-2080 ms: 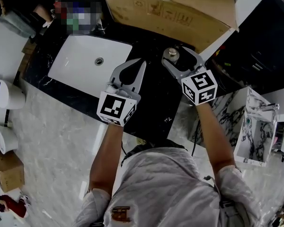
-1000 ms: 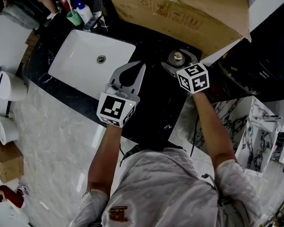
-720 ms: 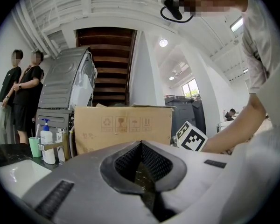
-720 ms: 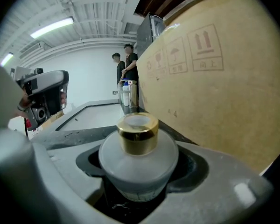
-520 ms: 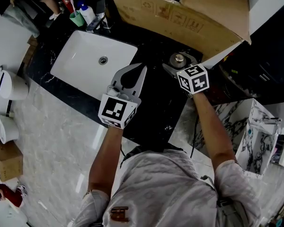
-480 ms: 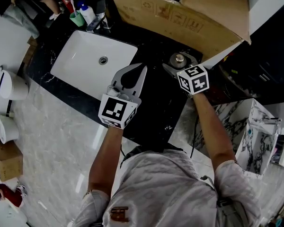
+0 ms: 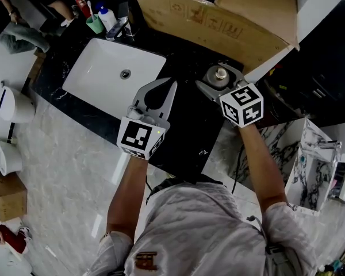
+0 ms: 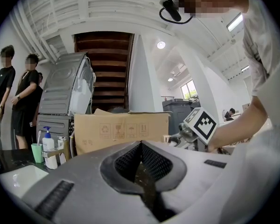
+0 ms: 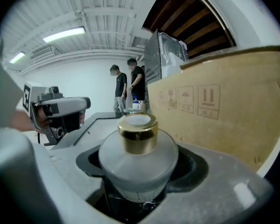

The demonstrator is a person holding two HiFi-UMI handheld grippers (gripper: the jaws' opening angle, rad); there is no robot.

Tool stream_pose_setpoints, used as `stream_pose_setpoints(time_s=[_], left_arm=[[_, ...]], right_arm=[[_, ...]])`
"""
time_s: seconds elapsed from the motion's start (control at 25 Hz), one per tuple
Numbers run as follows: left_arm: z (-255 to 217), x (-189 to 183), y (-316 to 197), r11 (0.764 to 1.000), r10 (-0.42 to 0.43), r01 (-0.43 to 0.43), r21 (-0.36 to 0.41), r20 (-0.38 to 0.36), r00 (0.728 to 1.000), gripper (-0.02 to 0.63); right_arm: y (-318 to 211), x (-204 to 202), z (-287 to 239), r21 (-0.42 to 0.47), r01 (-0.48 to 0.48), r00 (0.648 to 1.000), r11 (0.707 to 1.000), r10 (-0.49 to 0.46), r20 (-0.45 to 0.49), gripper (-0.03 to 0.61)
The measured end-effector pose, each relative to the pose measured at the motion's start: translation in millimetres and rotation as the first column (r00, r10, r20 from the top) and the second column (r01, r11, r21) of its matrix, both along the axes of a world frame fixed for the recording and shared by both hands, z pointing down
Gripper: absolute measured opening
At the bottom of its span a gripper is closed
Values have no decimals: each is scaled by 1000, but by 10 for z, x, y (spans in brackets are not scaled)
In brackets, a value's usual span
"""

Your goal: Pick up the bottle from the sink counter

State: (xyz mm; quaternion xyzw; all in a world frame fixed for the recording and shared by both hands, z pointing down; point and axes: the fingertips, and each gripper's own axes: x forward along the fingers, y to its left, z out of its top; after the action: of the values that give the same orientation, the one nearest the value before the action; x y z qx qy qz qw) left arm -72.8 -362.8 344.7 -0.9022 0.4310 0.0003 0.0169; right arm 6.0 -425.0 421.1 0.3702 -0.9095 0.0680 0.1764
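Note:
A round frosted bottle [image 7: 220,75] with a gold cap stands between the jaws of my right gripper [image 7: 218,80], near the back of the black sink counter [image 7: 190,128]. In the right gripper view the bottle [image 9: 138,158] fills the gap and both jaws press on its sides. I cannot tell whether its base still touches the counter. My left gripper [image 7: 170,85] hovers over the counter left of it, shut with nothing in it, its tips meeting [image 8: 141,146].
A white sink basin [image 7: 106,73] lies at the left of the counter. A large cardboard box [image 7: 207,13] stands close behind the bottle. A pump bottle [image 7: 107,17] and green cup [image 7: 93,24] sit at the back left. People stand beyond.
The right gripper's jaws have come in against the bottle. Its marker cube now looks larger and lies further right, so the gripper has come up toward the head camera. The left gripper has barely moved.

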Motion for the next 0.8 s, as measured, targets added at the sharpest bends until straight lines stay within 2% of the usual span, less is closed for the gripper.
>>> stream_pose_setpoints(time_s=[0.36, 0.8], left_arm=[[-226, 48, 225, 998, 7, -7, 55, -8, 1000, 0], [-418, -17, 466, 996, -8, 10, 86, -19, 1000, 0]], right_arm=[[514, -158, -568, 83, 68, 996, 994, -72, 45, 337], [993, -270, -874, 141, 95, 988, 985, -111, 104, 337]])
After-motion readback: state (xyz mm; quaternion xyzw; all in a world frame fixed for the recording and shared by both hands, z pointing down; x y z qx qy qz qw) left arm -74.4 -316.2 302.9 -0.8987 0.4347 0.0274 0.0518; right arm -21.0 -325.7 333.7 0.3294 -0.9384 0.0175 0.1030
